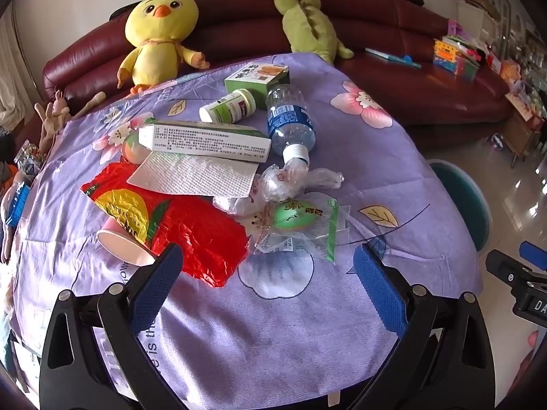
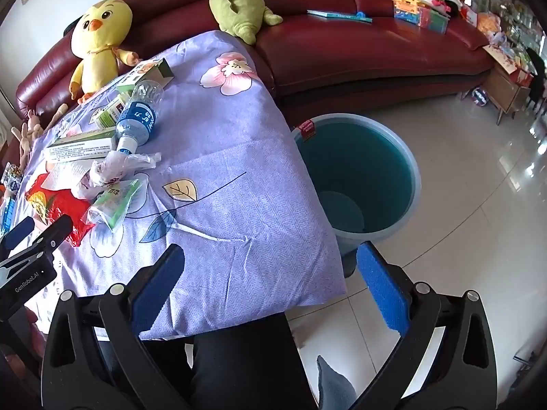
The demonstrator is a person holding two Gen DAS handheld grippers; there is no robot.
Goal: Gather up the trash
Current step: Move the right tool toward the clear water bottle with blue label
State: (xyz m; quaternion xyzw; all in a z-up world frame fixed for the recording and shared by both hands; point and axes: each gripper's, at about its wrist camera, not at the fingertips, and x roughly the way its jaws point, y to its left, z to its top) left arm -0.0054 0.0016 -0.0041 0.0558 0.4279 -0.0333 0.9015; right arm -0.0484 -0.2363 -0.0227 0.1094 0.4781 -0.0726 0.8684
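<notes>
Presently the left gripper point(image 1: 268, 270) hangs over the near part of the bench point(image 1: 259, 341), jaws spread wide and holding nothing; the trash lies just ahead of its fingertips. Nearest the left finger are a pink paper cup point(image 1: 121, 244) on its side and a crumpled red bag point(image 1: 191, 229), the bag partly over the cup. Ahead of the right finger sits a clear wrapper with a green label point(image 1: 301, 223), with crumpled clear plastic point(image 1: 283, 181) just beyond it. Farther back lie a white paper towel point(image 1: 195, 174), a long white-and-green carton point(image 1: 208, 141) resting on the towel, a plastic bottle with a blue label point(image 1: 290, 123) on its side, a green-and-white pill bottle point(image 1: 229, 106) and a small green box point(image 1: 258, 77). Print on the carton and labels is too small to read with confidence. The right gripper point(image 2: 270, 273) is likewise wide open and empty, held over the bench's right edge; its housing shows "GenRobot.AI" on the neighbouring unit in the right wrist view. A teal bin point(image 2: 362, 171) stands on the tiled floor point(image 2: 478, 239) just beside that edge, open-topped, bearing a small red tag on its rim. A purple floral cloth point(image 2: 232, 205) covers the bench, its right half bare. Behind stand a maroon sofa point(image 2: 359, 44), a yellow chick plush point(image 1: 159, 34) and a green plush point(image 1: 307, 20).
</notes>
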